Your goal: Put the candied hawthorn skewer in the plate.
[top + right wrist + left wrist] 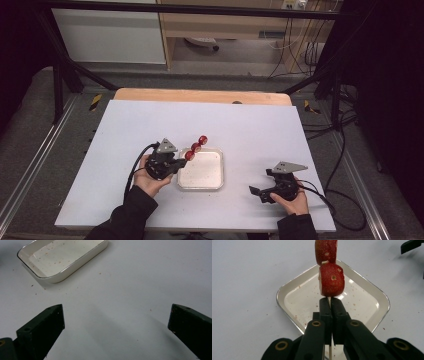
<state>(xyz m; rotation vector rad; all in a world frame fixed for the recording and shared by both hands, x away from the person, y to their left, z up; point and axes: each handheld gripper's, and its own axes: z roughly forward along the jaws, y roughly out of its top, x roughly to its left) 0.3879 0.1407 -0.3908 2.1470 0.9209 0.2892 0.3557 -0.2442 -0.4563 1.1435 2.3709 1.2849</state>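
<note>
A thin wooden skewer (pixel 329 300) carries red fruit pieces (pixel 331 280), three of them visible in the high view (pixel 196 147). My left gripper (pixel 176 162) is shut on the skewer's lower end (pixel 330 302) and holds it slanting up over the far left corner of a white square dish (pixel 201 171). The dish (pixel 367 305) holds only reddish crumbs. My right gripper (pixel 257 192) is open, low over the table at the dish's right, its jaws wide apart (pixel 116 322) with nothing between them.
The dish (pixel 60 258) lies on a white tabletop (pixel 240 125) with scattered crumbs. A wooden board edge (pixel 200 95) runs along the far side. Cables trail from both grippers toward the near edge.
</note>
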